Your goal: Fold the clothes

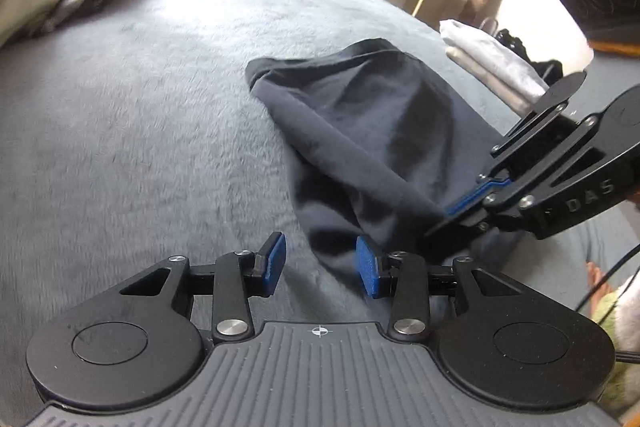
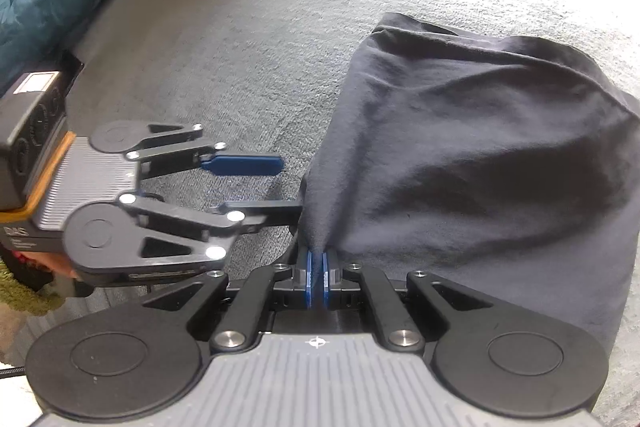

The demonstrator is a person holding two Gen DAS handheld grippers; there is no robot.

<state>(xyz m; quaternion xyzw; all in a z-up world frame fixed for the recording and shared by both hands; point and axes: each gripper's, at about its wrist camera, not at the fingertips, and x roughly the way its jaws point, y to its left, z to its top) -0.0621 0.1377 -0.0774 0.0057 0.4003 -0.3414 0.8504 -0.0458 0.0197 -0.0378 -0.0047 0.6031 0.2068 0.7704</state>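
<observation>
1. Right gripper (image 2: 317,277) is clamped on a bunched corner of the dark grey cotton garment (image 2: 480,155), lifting it so the cloth tents.
2. Left gripper (image 1: 320,267) stands wide, empty, beside that near edge, probably to take a second hold.
3. Garment lies mid-bed on the grey plush bed cover (image 1: 140,127).

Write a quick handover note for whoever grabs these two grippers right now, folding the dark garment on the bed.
Right gripper: shut on a near edge of the dark garment, lifting it off the grey blanket.
Left gripper: open, empty, right beside the same edge.
Done: garment looks partly doubled over, loosely.
Left: grip with the left, finish the fold, flatten, probably add it to the folded pile.
</observation>
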